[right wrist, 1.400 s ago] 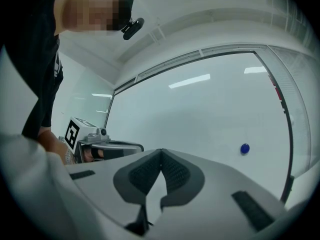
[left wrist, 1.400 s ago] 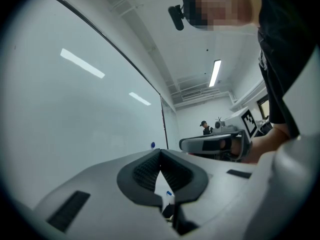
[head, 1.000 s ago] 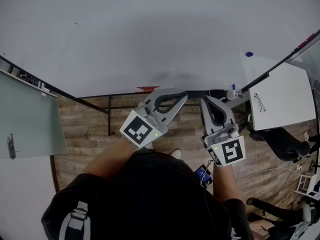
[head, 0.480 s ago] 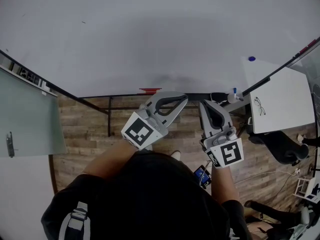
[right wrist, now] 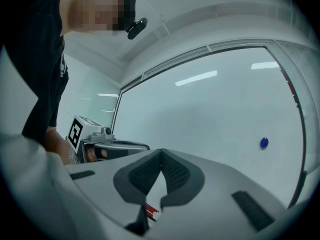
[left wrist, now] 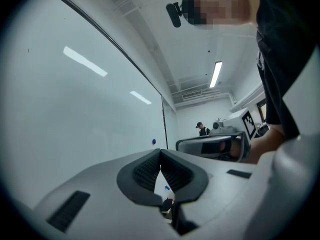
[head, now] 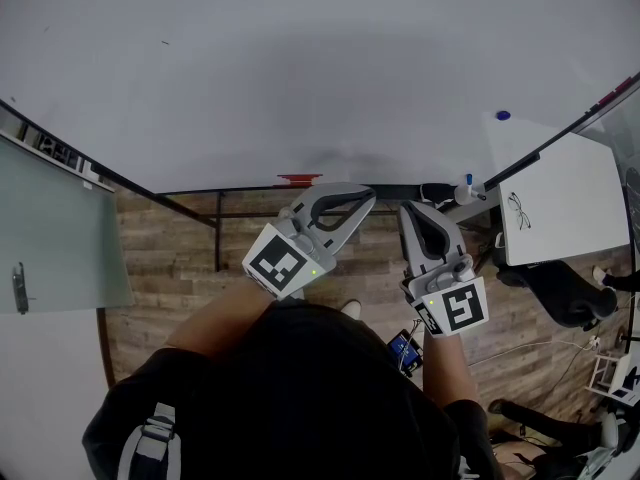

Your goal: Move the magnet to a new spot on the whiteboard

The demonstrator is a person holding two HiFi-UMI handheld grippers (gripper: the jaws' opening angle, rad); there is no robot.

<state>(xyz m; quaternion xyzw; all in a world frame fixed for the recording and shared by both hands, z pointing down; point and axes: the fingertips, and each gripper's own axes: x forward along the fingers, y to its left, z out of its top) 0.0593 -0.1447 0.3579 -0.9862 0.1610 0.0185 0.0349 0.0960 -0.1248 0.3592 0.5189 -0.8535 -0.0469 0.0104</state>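
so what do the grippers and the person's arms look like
Both the left gripper and right gripper are light grey plastic with black ribbed pads and a white cube of black square markers. The person wears a black short-sleeved top.

Brown wood-plank floor (head: 170,258) lies below. A frosted glass door (head: 55,238) with a metal handle (head: 20,293) stands at the left, a white table (head: 570,188) at the right. 1 long ceiling light (left wrist: 216,74) glows far off.

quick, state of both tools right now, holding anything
left tool: closed, holding nothing
right tool: closed, holding nothing
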